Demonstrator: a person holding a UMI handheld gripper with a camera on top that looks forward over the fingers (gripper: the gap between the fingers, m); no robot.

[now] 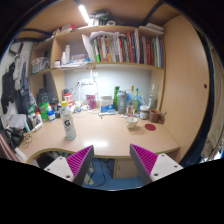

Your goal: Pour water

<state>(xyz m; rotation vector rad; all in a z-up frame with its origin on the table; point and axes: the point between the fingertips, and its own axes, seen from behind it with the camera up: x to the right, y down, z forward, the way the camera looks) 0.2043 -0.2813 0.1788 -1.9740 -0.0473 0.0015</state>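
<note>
Items crowding the desk (105, 137) look too small to identify, perhaps bottles.

- A wooden desk (105, 138) with a curved front edge spans the room's middle.
- A shelf (110, 65) runs above the desk, carrying a row of upright books (122, 47).
- A second board (100, 27) tops the books, with items lying on it.
- A lamp strip (84, 13) glows bright on the ceiling.
- More light shines under the shelf, onto the pale back wall (105, 82).
- A tall wooden panel (185, 85) closes the desk's right side.
- Bottles and clutter (125, 100) crowd the desk's back.
- Dark bags or clothes (18, 85) hang at the left.
</note>
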